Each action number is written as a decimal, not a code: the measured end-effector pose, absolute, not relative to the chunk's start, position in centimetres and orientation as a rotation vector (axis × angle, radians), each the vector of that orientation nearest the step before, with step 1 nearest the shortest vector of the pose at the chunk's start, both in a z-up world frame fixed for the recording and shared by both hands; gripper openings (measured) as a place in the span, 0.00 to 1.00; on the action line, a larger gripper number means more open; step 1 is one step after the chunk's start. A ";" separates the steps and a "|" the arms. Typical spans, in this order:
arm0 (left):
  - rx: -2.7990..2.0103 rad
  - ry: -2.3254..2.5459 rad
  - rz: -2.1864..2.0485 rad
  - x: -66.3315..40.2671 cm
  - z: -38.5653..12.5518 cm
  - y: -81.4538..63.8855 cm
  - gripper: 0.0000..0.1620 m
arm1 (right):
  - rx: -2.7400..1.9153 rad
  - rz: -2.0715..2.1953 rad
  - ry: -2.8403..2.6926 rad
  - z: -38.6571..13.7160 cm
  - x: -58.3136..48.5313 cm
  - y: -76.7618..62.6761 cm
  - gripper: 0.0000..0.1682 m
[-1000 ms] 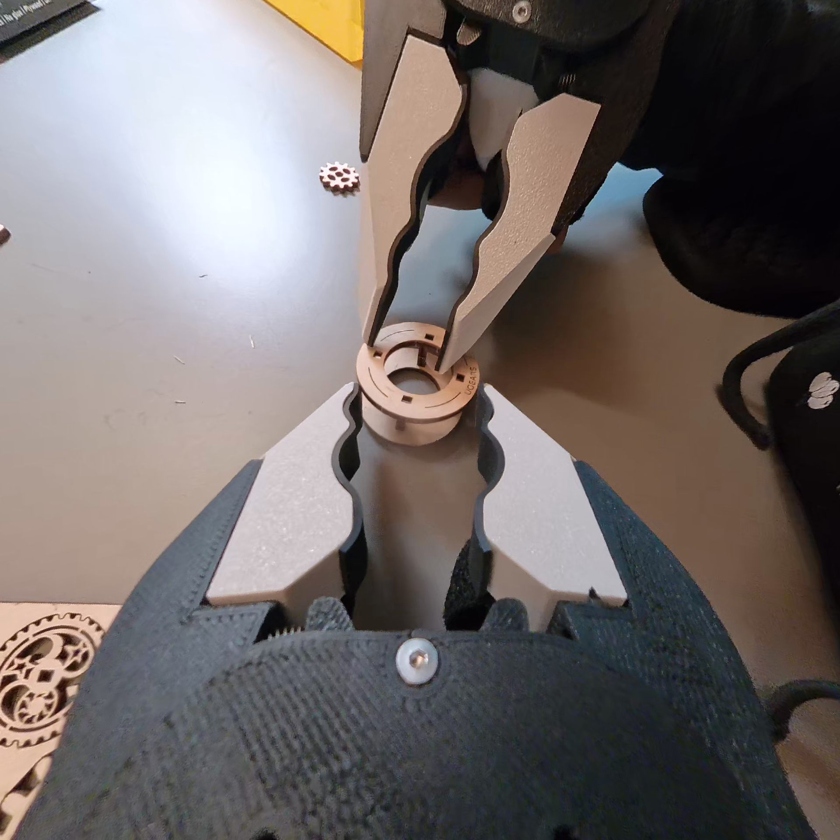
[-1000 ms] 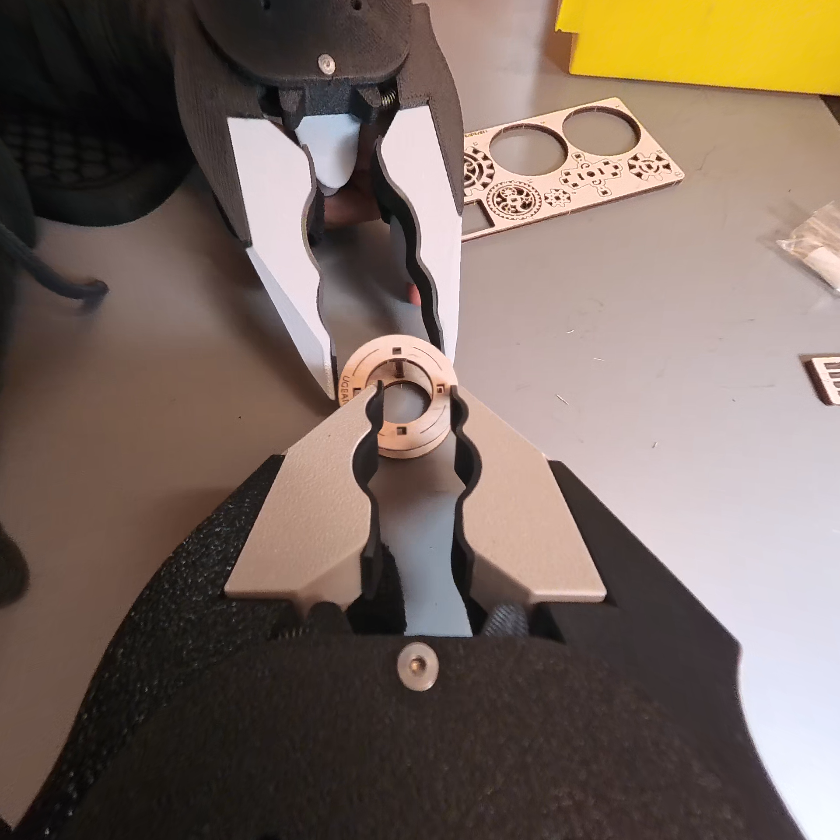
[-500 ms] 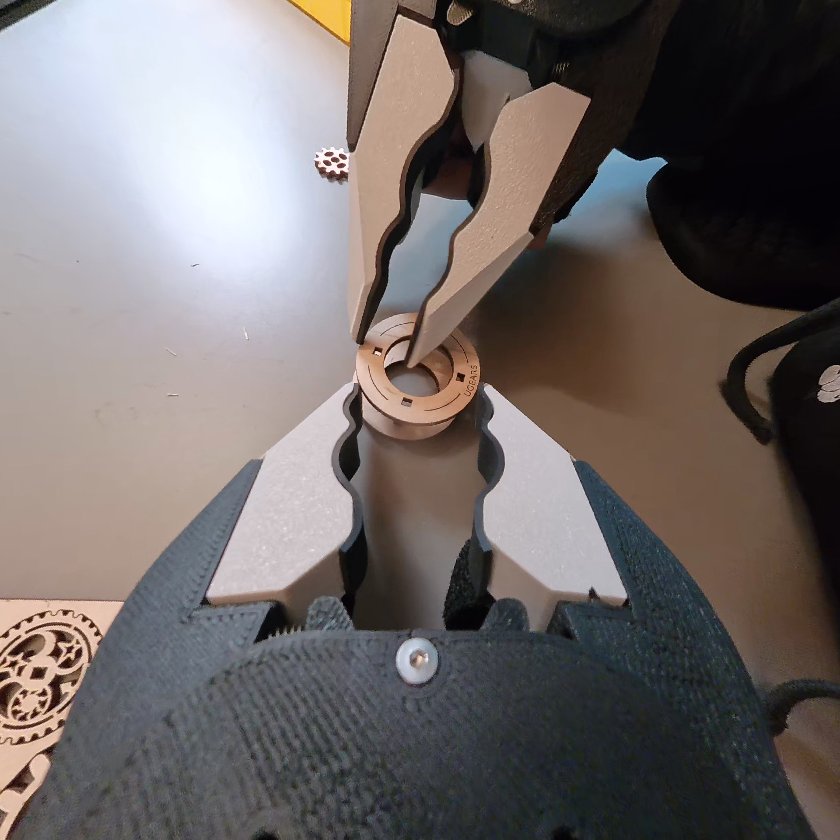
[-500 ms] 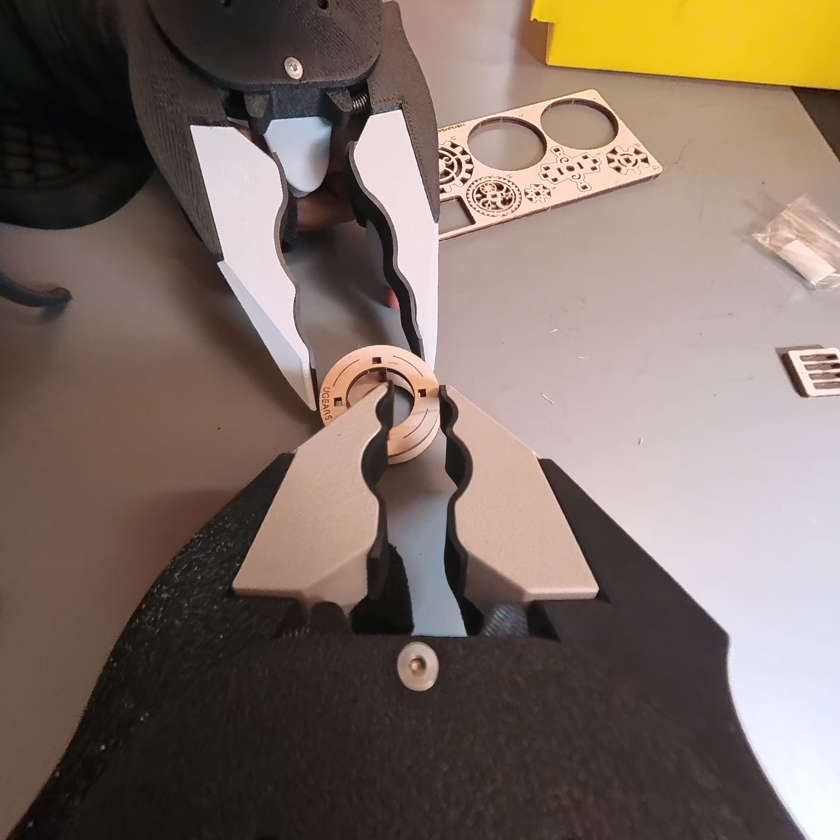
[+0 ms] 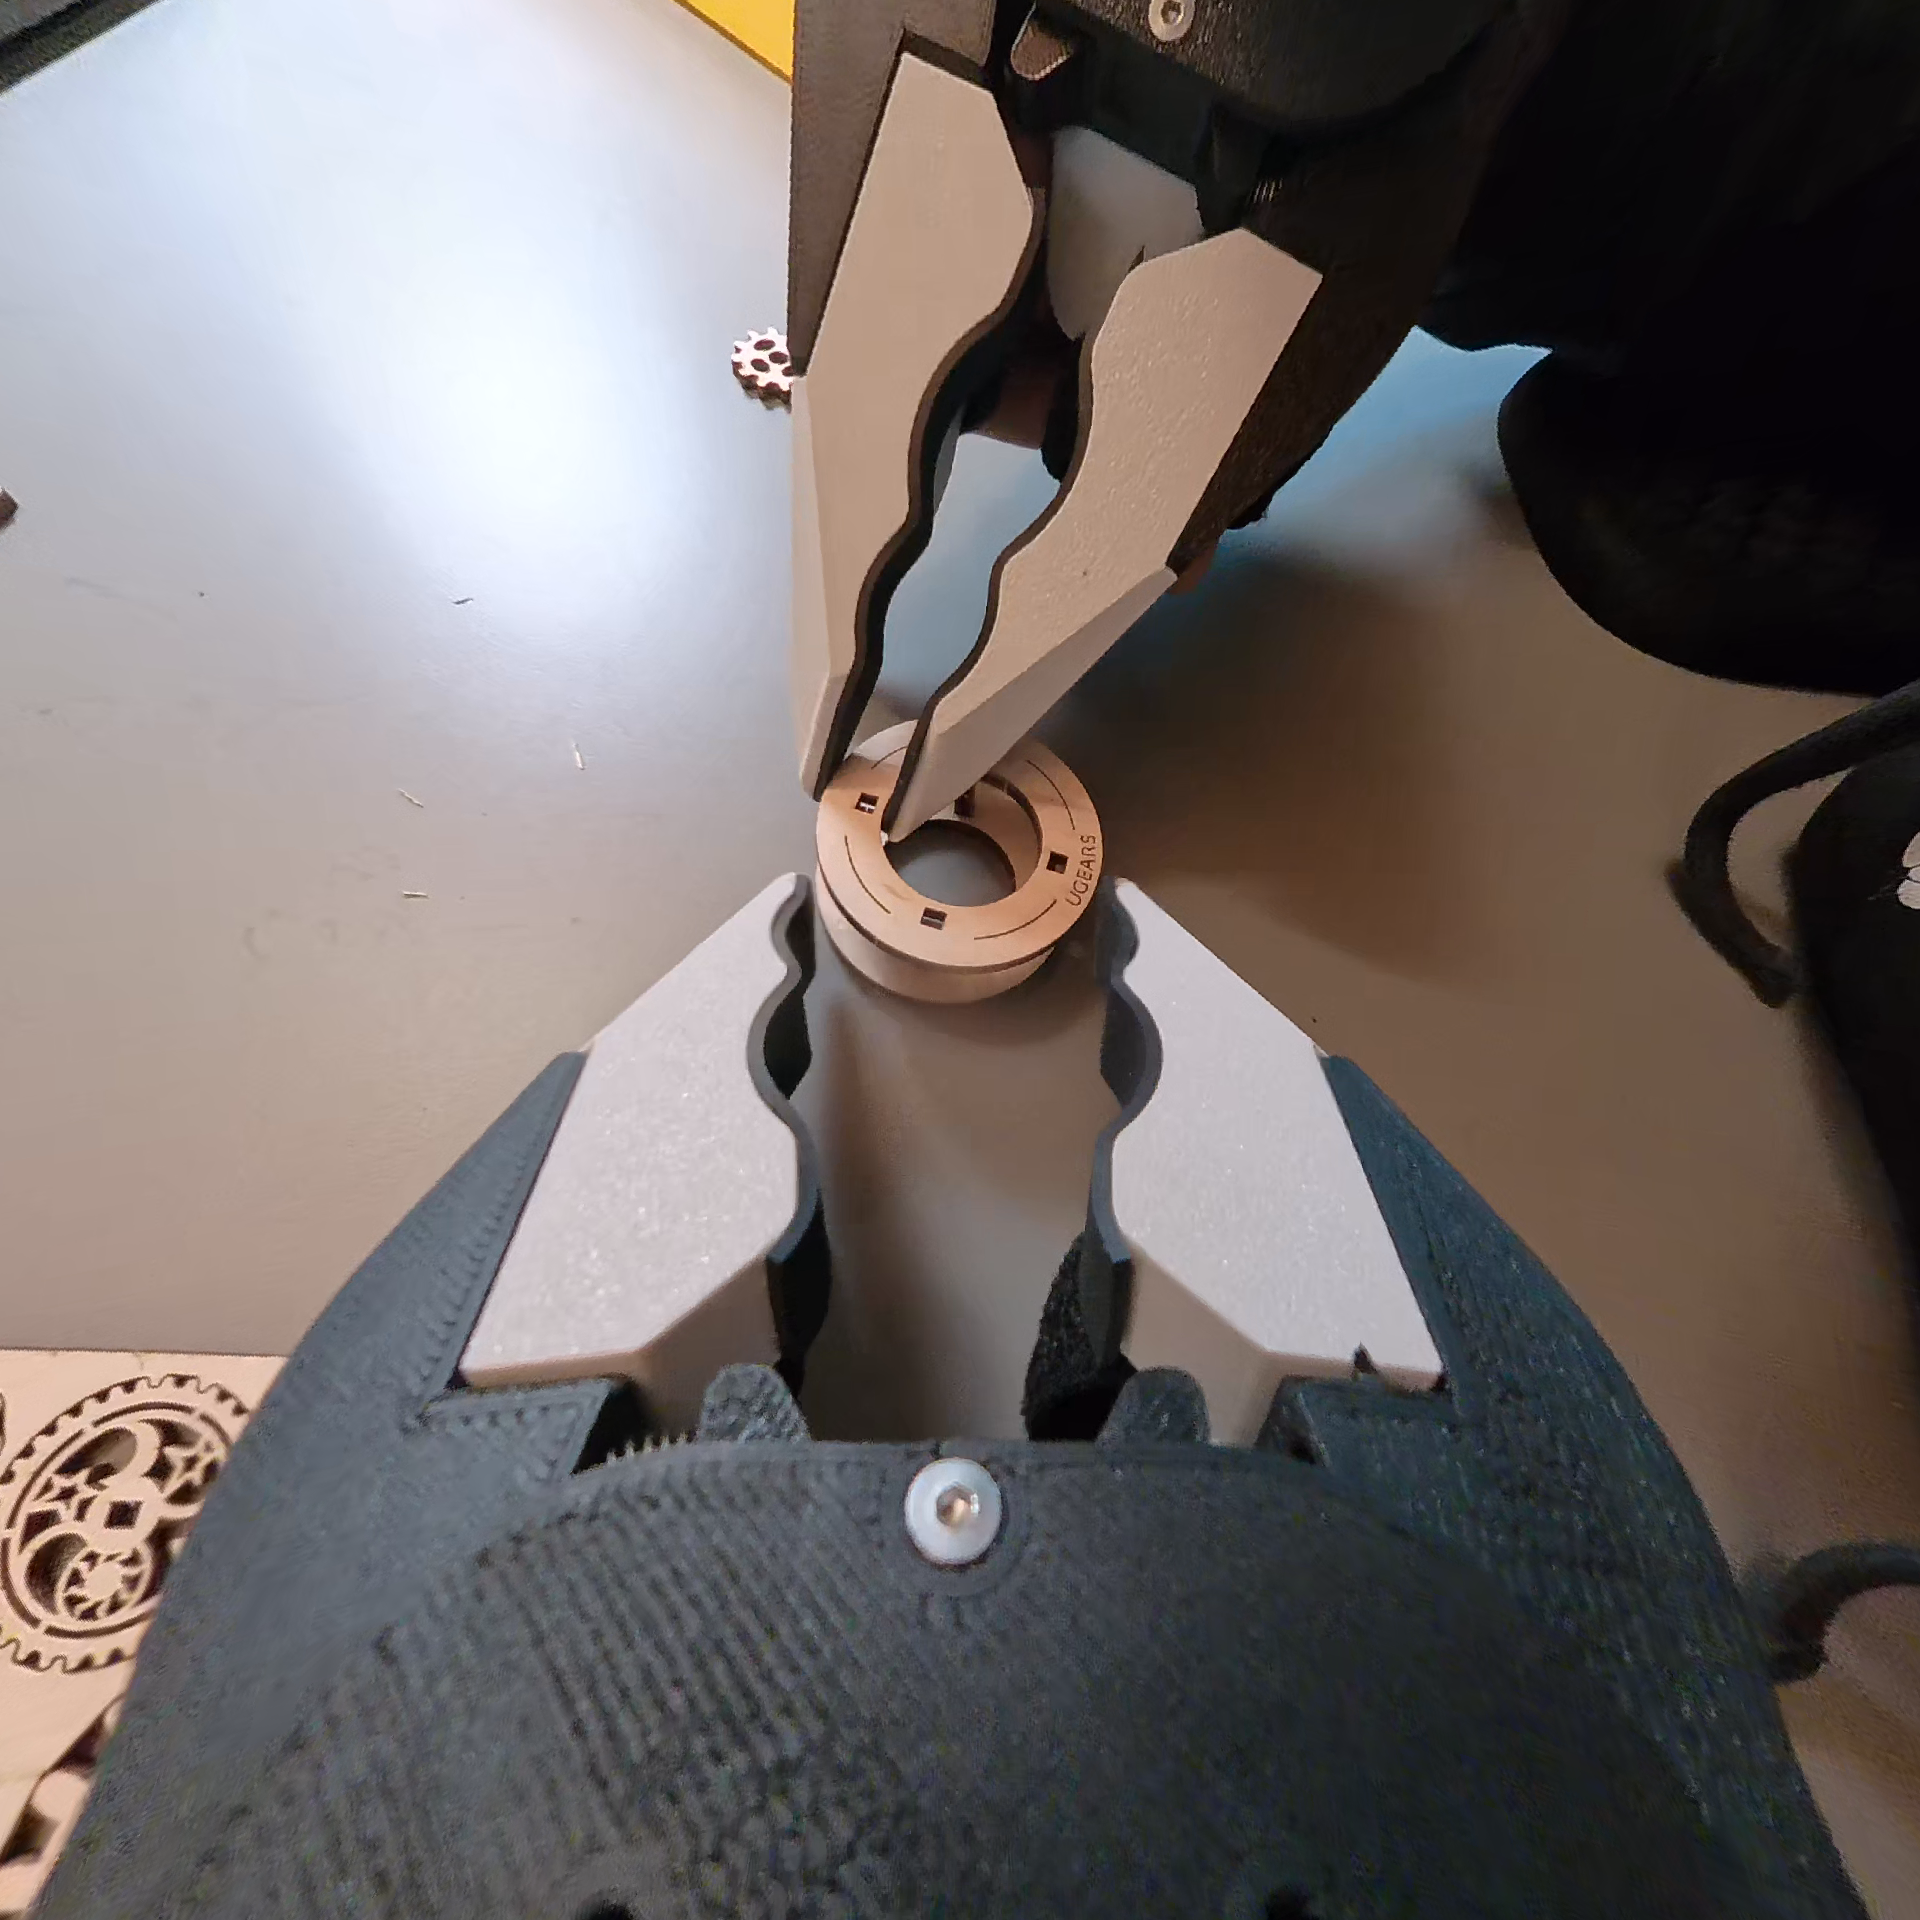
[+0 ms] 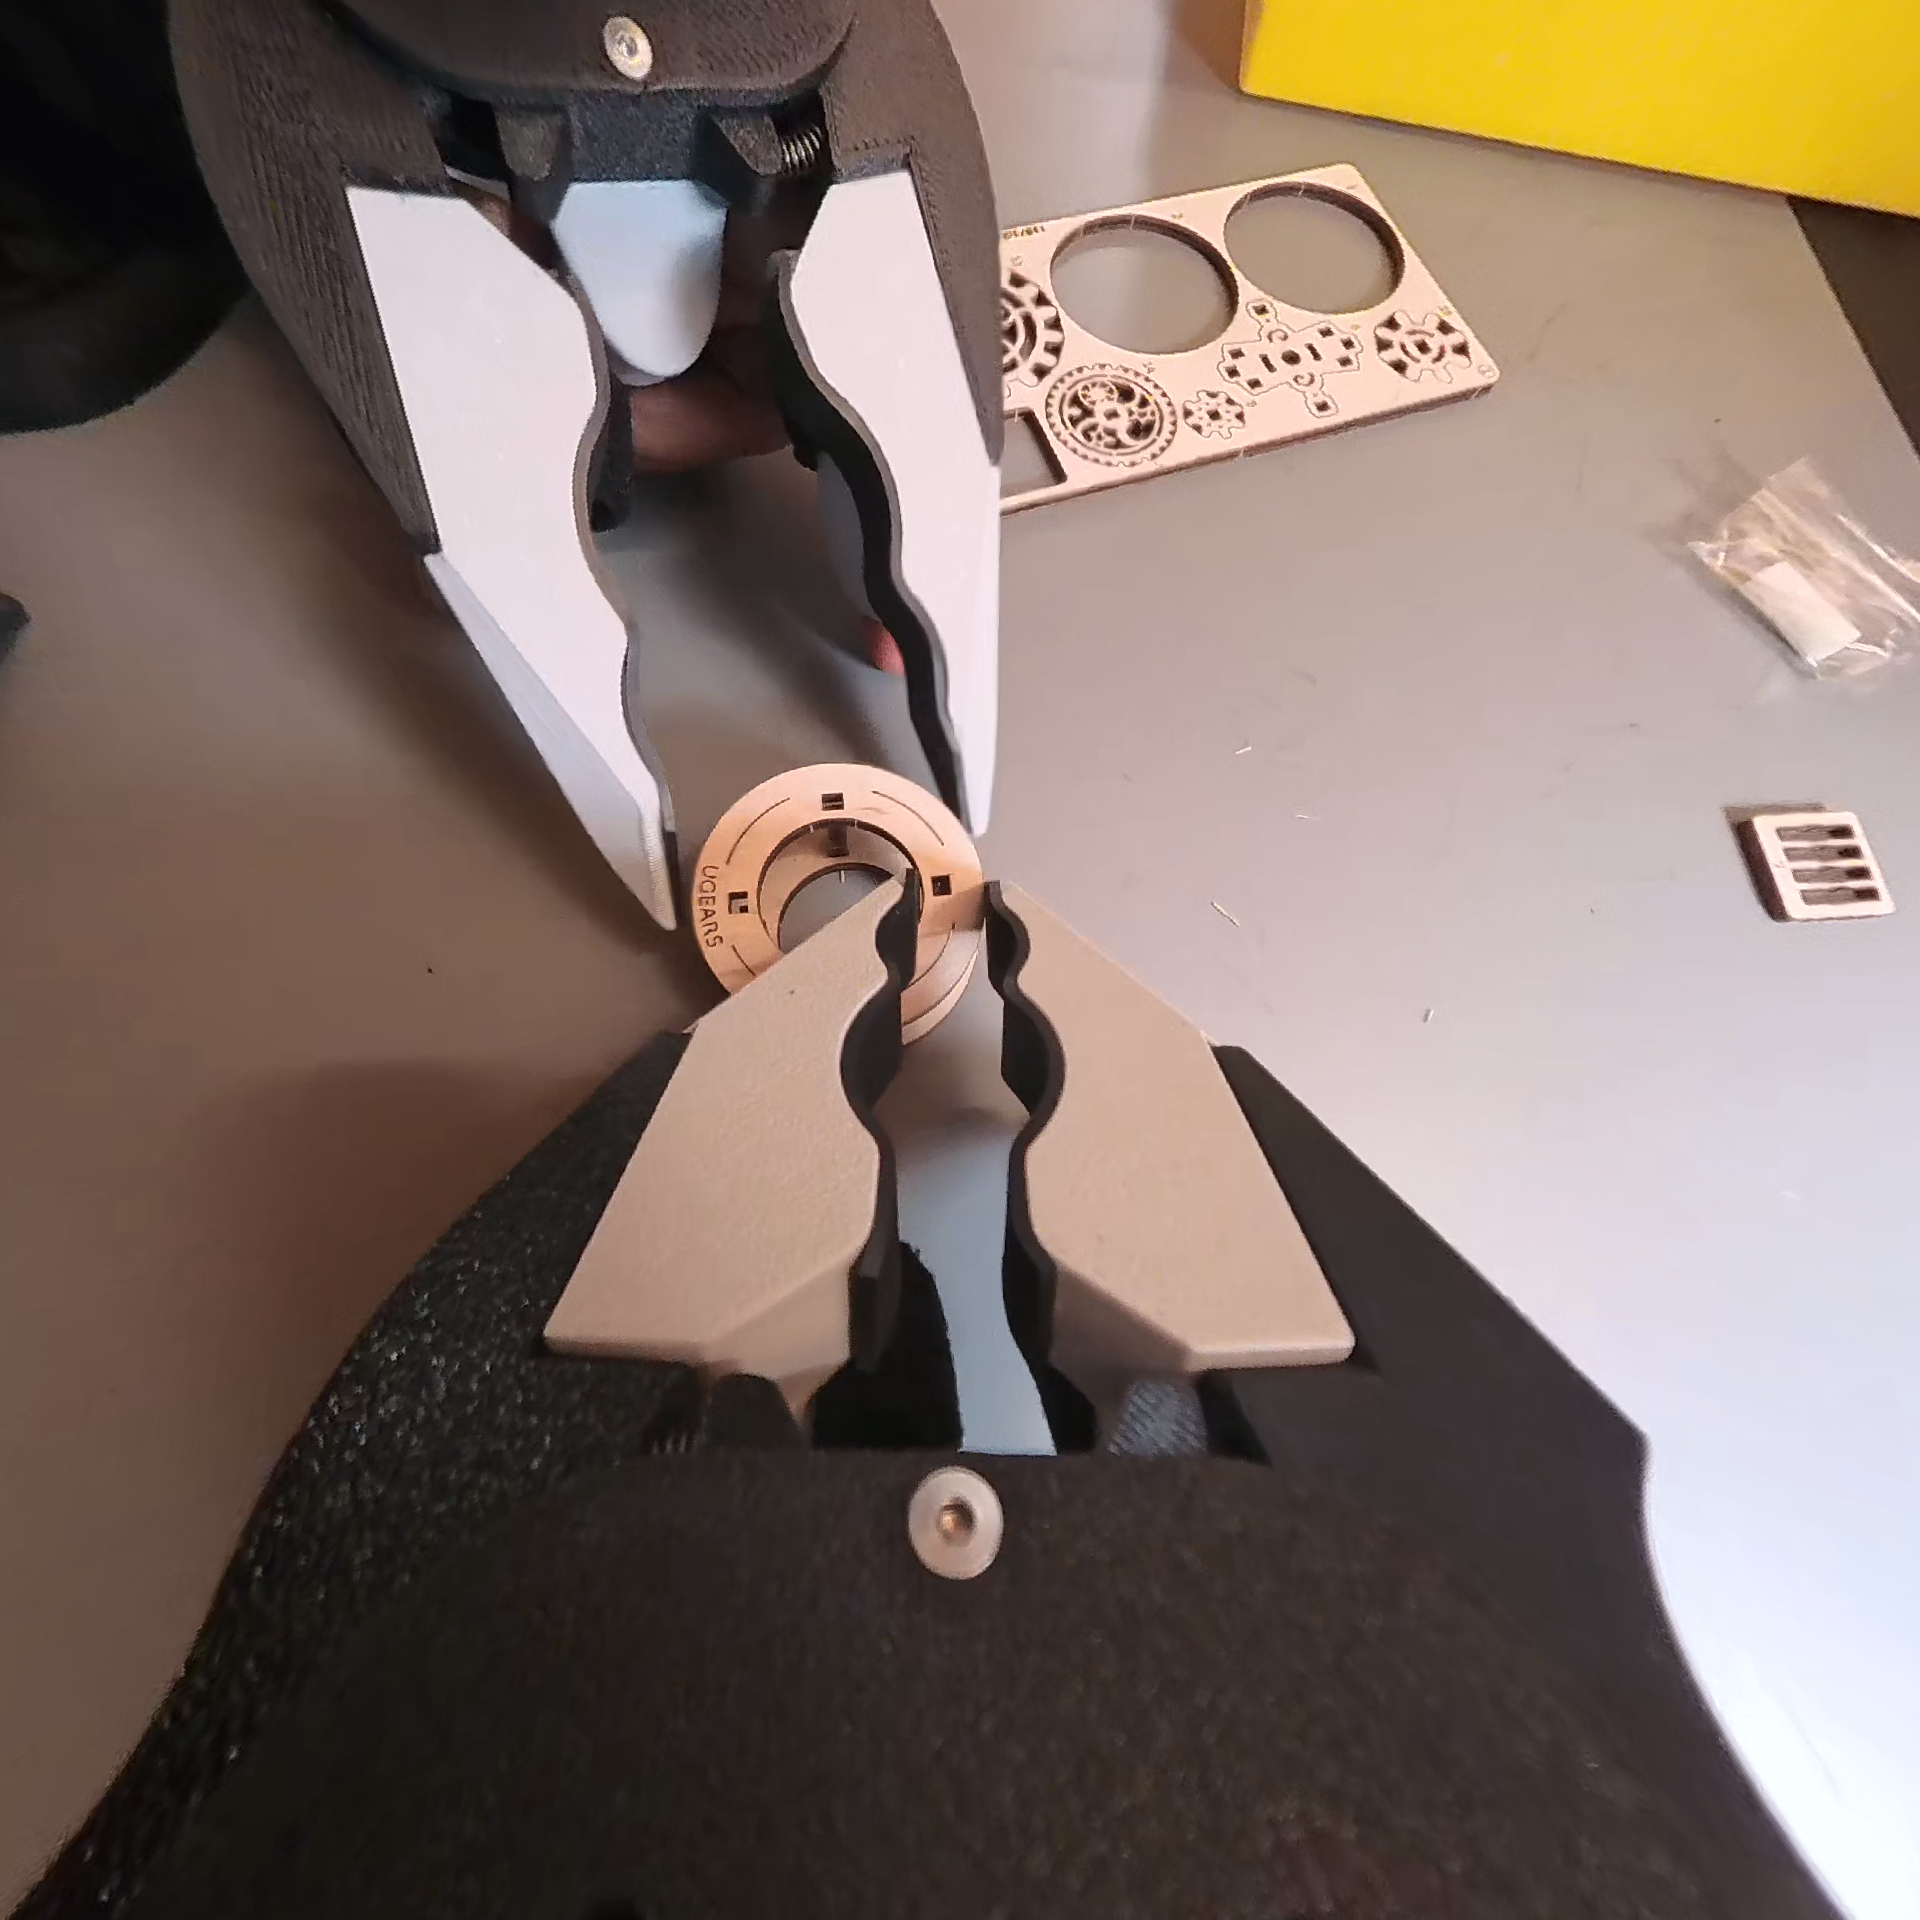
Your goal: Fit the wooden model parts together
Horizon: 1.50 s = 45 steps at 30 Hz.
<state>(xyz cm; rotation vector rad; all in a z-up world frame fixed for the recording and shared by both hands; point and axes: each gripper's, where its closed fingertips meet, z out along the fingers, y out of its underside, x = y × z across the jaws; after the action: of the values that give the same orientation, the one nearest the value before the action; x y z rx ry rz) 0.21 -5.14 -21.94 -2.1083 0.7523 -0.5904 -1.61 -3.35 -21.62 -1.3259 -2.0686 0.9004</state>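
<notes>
A round wooden ring assembly (image 5: 1029,894), a flat disc on a short drum, stands on the grey table. My left gripper (image 5: 956,899) holds it by its sides, one fingertip on each side. My right gripper (image 5: 862,800) comes down from the far side with its jaws narrow. One tip is inside the ring's hole and the other is outside the rim, pinching the ring's wall. In the right wrist view the ring (image 6: 727,904) lies between the left gripper (image 6: 821,862) and my right gripper (image 6: 951,894).
A small loose gear (image 5: 764,358) lies behind the ring. A cut-out wooden sheet (image 6: 1247,343) and a yellow box (image 6: 1558,83) are at the back, with a plastic bag (image 6: 1787,592) and a slotted wooden piece (image 6: 1808,862) to the right. Dark fabric and a black cord (image 5: 1766,883) lie on the other side. The tips of both grippers are at nearly the same place. The slotted wooden piece (image 6: 1808,862) is about equally far from each gripper, around 20 cm.
The right gripper's jaws narrowed and shifted onto the ring's wall, with one tip now in the hole. The top disc, raised before, now sits flush. The left gripper has stayed put.
</notes>
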 end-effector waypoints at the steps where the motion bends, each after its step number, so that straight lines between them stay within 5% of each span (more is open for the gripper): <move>1: -2.106 0.754 -0.579 0.1 -21.9 -5.1 0.36 | -1.322 0.892 -2.071 -21.6 -1.6 -3.3 0.06; 27: -2.045 0.746 -0.521 -0.2 -20.8 -4.6 0.25 | -1.302 0.875 -2.084 -21.6 -2.0 -3.3 0.06; 31: -2.051 0.741 -0.534 0.0 -20.8 -4.7 0.18 | -1.284 0.868 -2.104 -21.7 -2.0 -3.4 0.06; 33: -2.048 0.730 -0.448 -0.7 -21.0 -4.2 0.01 | -1.274 0.881 -2.113 -21.7 -2.0 -3.6 0.06; 34: -2.045 0.733 -0.434 -0.8 -21.0 -4.1 0.00 | -1.269 0.879 -2.113 -21.7 -2.0 -3.6 0.06; 45: -2.047 0.694 -0.510 -0.7 -20.5 -4.2 0.17 | -1.264 0.831 -2.139 -21.8 -1.9 -3.5 0.06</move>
<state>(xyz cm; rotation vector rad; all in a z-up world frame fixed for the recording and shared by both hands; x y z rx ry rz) -0.72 -4.18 -20.46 -2.0473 0.6943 -0.5100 -1.90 -3.53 -21.81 -1.2641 -2.1393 0.8313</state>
